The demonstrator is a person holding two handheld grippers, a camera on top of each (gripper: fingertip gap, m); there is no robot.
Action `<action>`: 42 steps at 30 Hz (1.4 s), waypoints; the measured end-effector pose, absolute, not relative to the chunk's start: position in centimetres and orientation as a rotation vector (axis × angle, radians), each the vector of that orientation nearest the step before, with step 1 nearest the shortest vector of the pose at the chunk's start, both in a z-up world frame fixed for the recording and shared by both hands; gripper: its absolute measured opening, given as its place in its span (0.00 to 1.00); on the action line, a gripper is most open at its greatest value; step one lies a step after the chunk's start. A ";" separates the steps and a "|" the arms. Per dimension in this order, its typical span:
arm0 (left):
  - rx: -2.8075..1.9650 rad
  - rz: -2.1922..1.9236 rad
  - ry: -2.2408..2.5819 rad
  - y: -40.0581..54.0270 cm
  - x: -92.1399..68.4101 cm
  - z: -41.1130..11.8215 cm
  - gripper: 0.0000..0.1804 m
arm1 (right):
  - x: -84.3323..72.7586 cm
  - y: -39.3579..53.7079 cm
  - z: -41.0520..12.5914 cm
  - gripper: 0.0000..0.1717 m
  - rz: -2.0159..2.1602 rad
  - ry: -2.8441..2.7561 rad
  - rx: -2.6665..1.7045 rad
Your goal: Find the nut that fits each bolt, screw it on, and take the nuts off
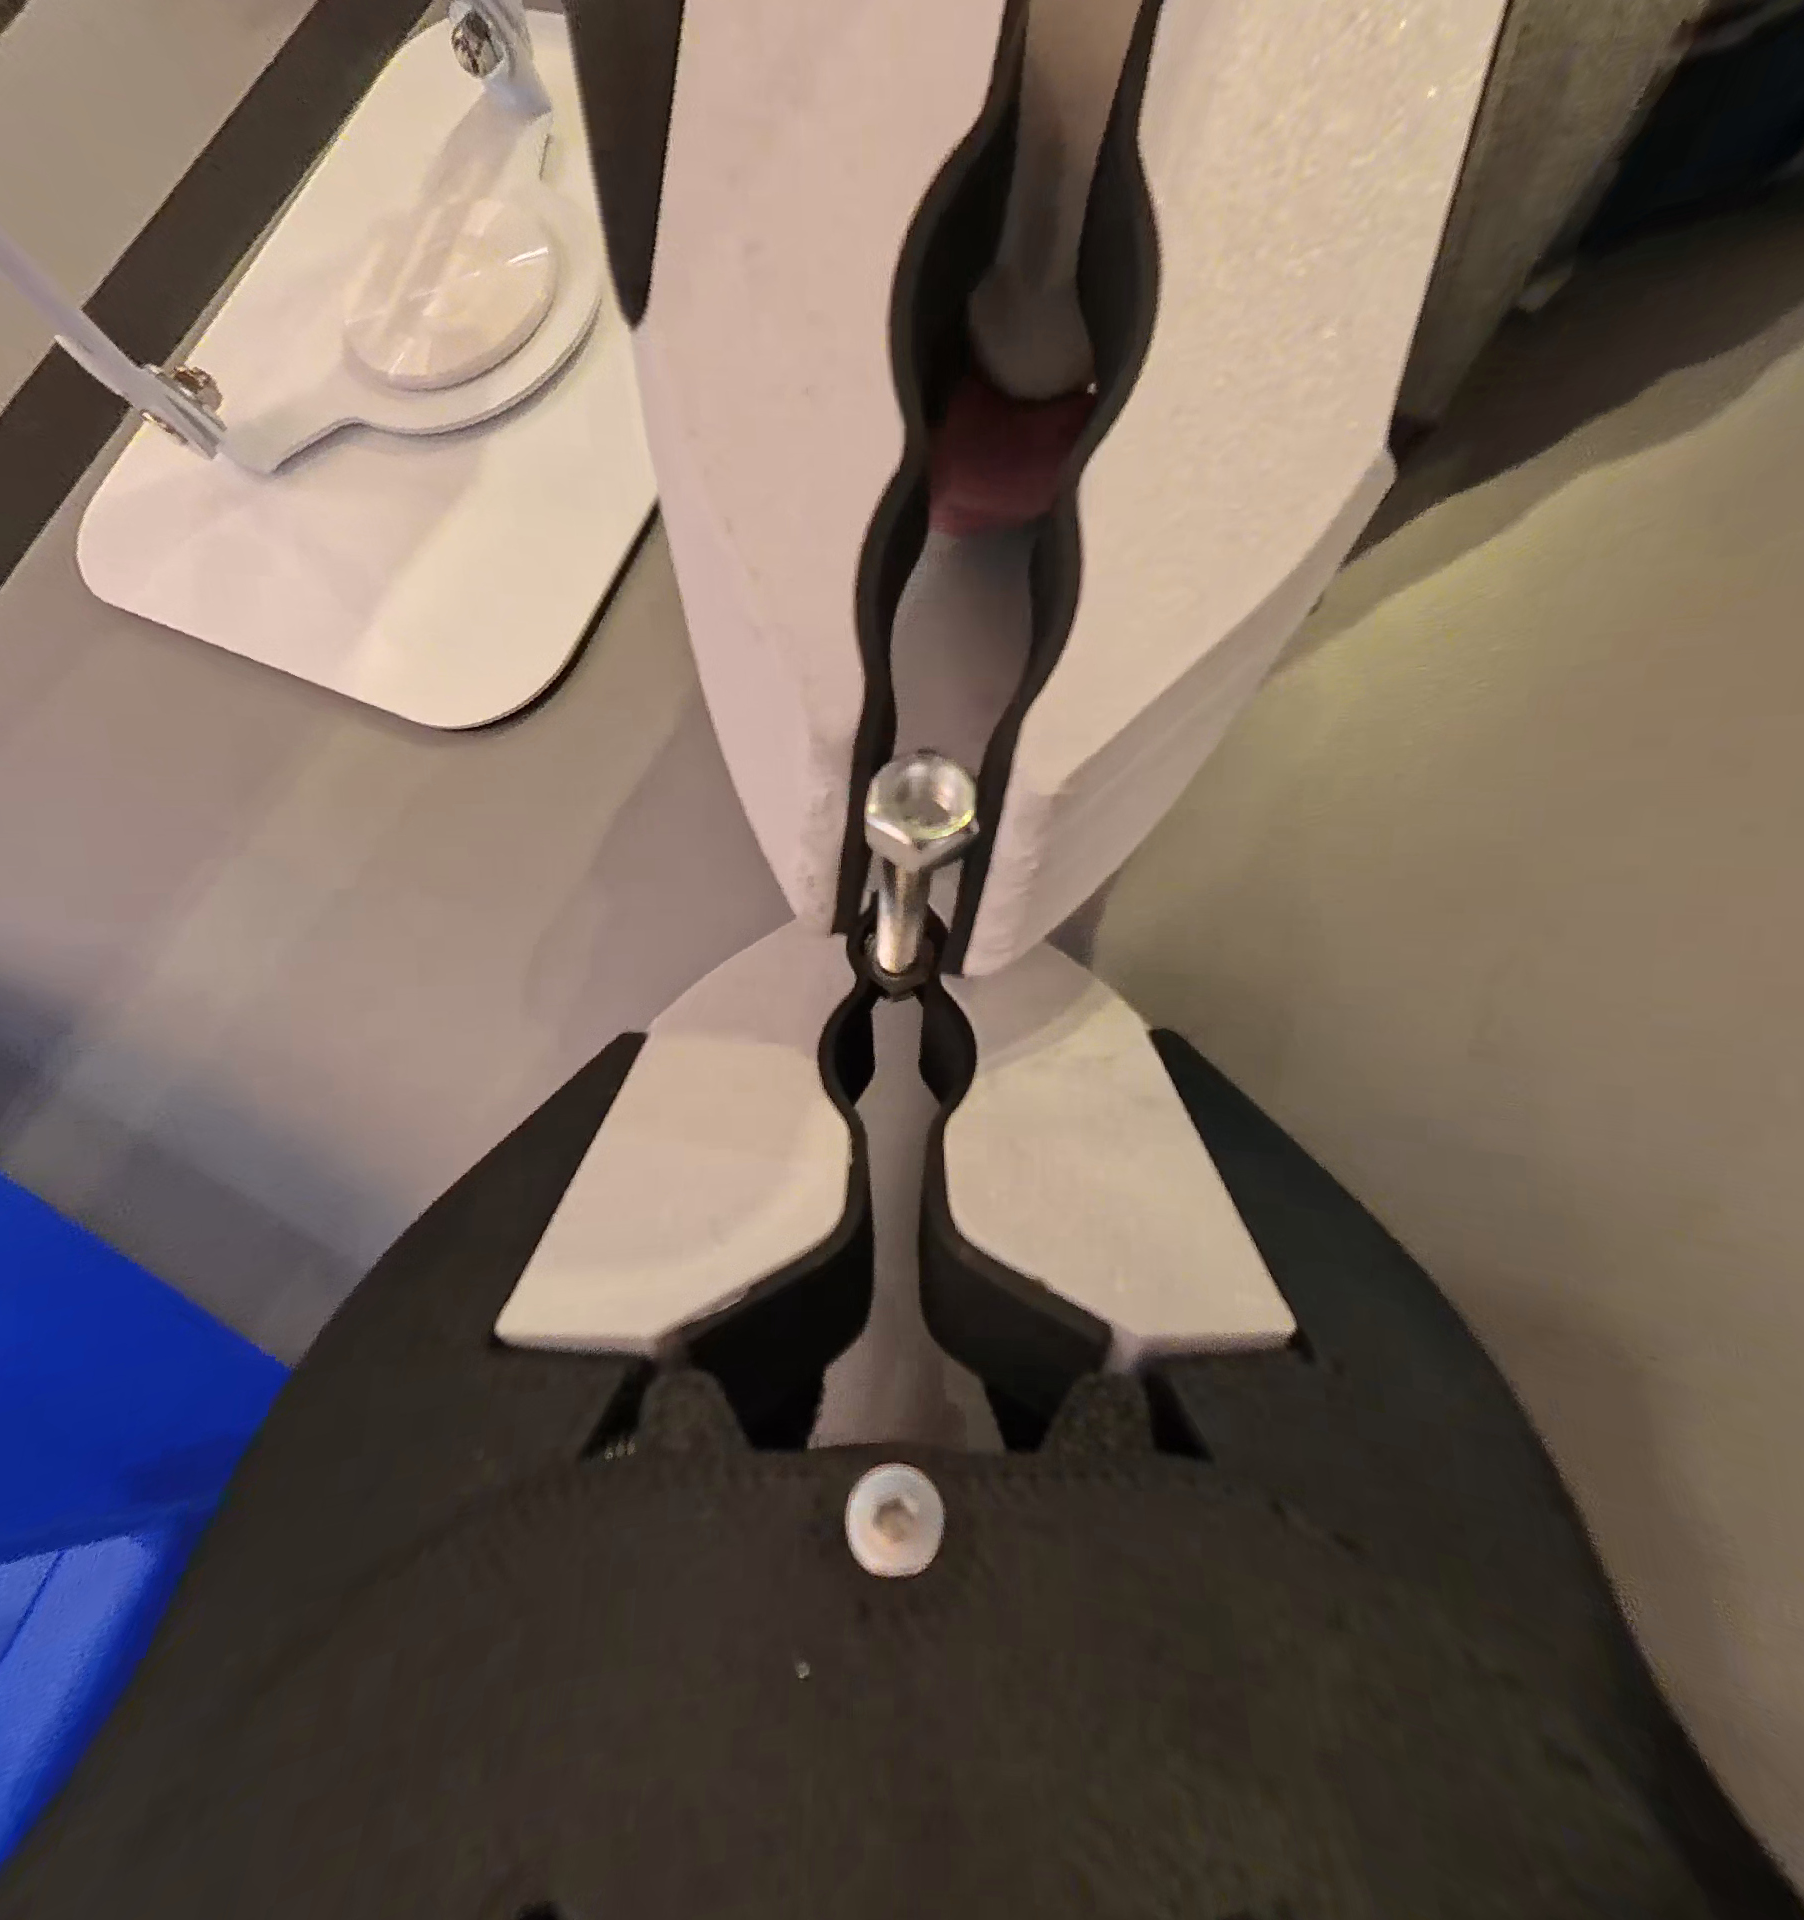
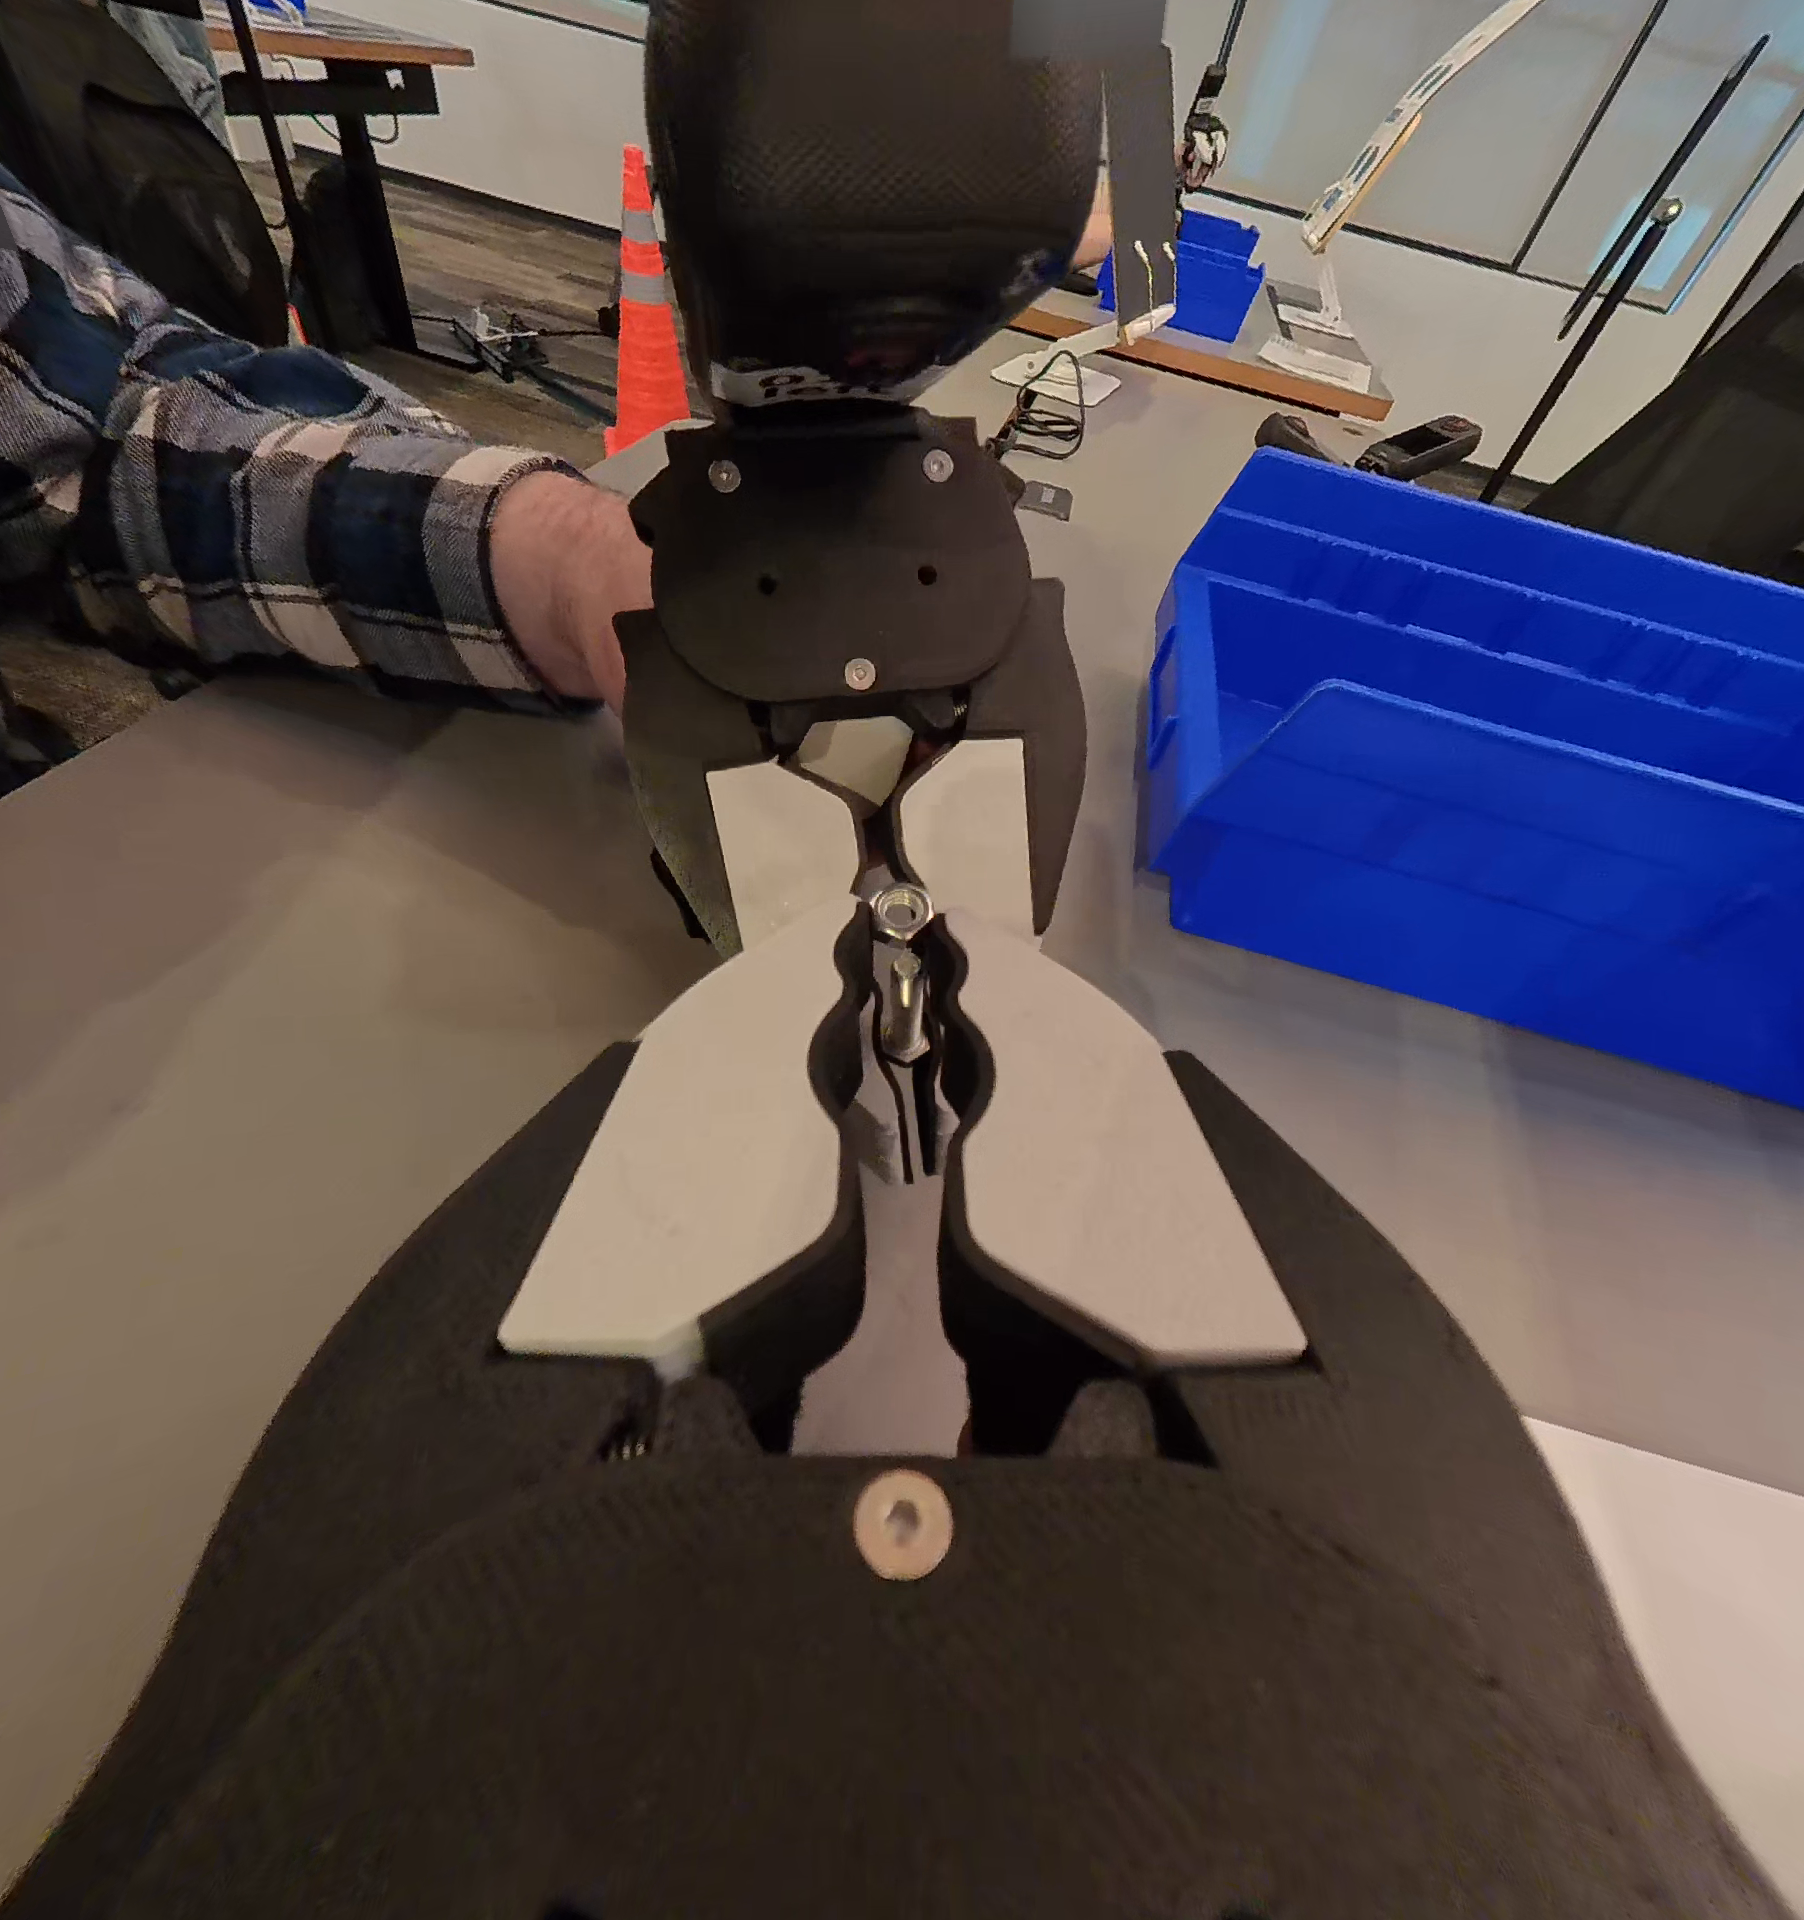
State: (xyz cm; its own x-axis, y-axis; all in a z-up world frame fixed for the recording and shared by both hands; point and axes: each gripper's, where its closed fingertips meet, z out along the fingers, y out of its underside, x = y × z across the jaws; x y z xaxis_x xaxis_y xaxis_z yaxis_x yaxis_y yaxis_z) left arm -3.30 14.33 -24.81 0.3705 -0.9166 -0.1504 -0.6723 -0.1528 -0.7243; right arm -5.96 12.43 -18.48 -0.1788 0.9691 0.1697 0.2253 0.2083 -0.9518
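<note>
My right gripper (image 2: 908, 935) is shut on the hex head of a silver bolt (image 2: 903, 1013), which lies along its pads with the shank pointing forward. The left wrist view shows the same bolt (image 1: 908, 862) held by the head between the right gripper's (image 1: 908, 945) pads. My left gripper (image 1: 896, 985) is shut on a small nut (image 1: 893, 977) at its very fingertips. It faces the right gripper tip to tip. In the right wrist view the nut (image 2: 901, 912) sits at the bolt's tip, pinched by the left gripper (image 2: 893, 883). I cannot tell whether the threads are engaged.
Both grippers hover over a grey table (image 2: 254, 987). A blue bin (image 2: 1500, 779) stands at the right; it also shows in the left wrist view (image 1: 67, 1434). A white stand base (image 1: 358, 499) lies behind. A plaid sleeve (image 2: 202, 520) holds the left gripper. A white sheet (image 2: 1708, 1610) lies near right. The left gripper's tips are roughly 6 centimeters from the right gripper's.
</note>
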 end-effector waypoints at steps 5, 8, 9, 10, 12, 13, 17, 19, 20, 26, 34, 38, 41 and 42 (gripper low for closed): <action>-1.891 -0.395 1.367 14.5 -3.4 -24.6 0.02 | -6.0 12.5 -18.9 0.06 1.054 -1.602 -1.177; -1.886 -0.379 1.362 14.7 -3.5 -24.5 0.02 | -6.0 12.6 -19.0 0.06 1.058 -1.600 -1.187; -1.884 -0.373 1.361 14.7 -3.5 -24.5 0.02 | -6.0 12.6 -19.0 0.06 1.058 -1.599 -1.188; -1.880 -0.372 1.358 14.7 -3.5 -24.4 0.02 | -6.0 12.6 -19.0 0.06 1.058 -1.596 -1.186; -1.879 -0.362 1.356 14.8 -3.5 -24.4 0.02 | -6.0 12.6 -19.0 0.06 1.057 -1.593 -1.189; -1.878 -0.347 1.356 14.9 -3.6 -24.4 0.02 | -6.0 12.6 -19.0 0.06 1.055 -1.592 -1.192; -1.875 -0.312 1.363 15.0 -3.7 -24.5 0.02 | -5.9 12.7 -19.1 0.06 1.053 -1.597 -1.193; -1.874 -0.311 1.364 15.0 -3.6 -24.4 0.02 | -5.9 12.6 -19.0 0.06 1.054 -1.596 -1.191; -1.872 -0.304 1.365 15.0 -3.7 -24.4 0.02 | -5.9 12.7 -19.0 0.06 1.053 -1.596 -1.190; -1.873 -0.320 1.379 14.8 -3.5 -24.5 0.02 | -5.8 12.6 -19.2 0.06 1.064 -1.607 -1.191; -1.871 -0.328 1.380 14.7 -3.4 -24.5 0.02 | -5.8 12.4 -19.3 0.06 1.073 -1.621 -1.178; -1.874 -0.318 1.386 14.8 -3.5 -24.6 0.02 | -5.8 12.4 -19.4 0.06 1.061 -1.628 -1.179; -1.876 -0.328 1.387 14.7 -3.4 -24.7 0.02 | -5.8 12.4 -19.5 0.06 1.051 -1.633 -1.175; -1.877 -0.330 1.386 14.7 -3.4 -24.7 0.02 | -5.8 12.4 -19.4 0.06 1.046 -1.632 -1.173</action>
State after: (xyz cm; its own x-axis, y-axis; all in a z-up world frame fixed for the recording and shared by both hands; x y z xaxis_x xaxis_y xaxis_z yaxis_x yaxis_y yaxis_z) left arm -3.41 14.71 -24.65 0.3762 -0.8987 -0.2255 -0.7010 -0.1168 -0.7036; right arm -5.81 12.41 -19.44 -0.2008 0.9662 0.1615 0.2572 0.2111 -0.9430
